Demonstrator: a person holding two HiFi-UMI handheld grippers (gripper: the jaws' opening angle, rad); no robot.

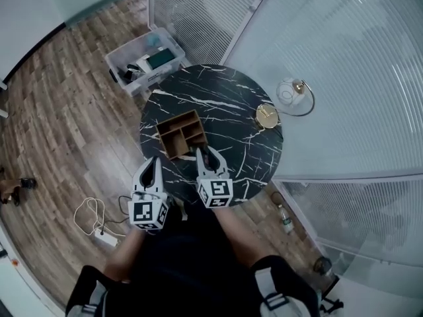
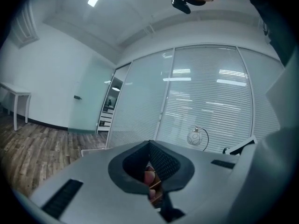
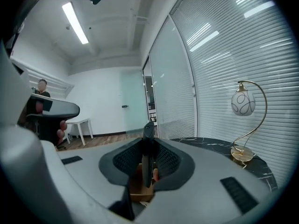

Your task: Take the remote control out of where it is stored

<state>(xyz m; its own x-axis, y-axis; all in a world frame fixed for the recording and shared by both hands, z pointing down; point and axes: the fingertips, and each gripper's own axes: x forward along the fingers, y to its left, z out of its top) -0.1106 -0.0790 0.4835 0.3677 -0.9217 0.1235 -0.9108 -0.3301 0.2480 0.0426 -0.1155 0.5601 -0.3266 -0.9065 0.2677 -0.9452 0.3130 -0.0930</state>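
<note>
Head view: on a round black marble tabletop [image 1: 231, 98], the right gripper [image 1: 205, 153] holds the dark remote control [image 1: 206, 157] at the near edge of a wooden organiser [image 1: 173, 129], with the left gripper [image 1: 153, 165] alongside at the rim. Left gripper view: the left fingers [image 2: 164, 162] are pressed together with nothing between them. Right gripper view: the right fingers [image 3: 125, 160] clamp the slim remote control upright over the wooden compartments, and a gold lamp [image 3: 243, 103] stands to the right.

The table [image 1: 228, 96] was black marble with white veins; the organiser [image 1: 170, 123] brown wood; the remote control [image 3: 146, 164] black.
</note>
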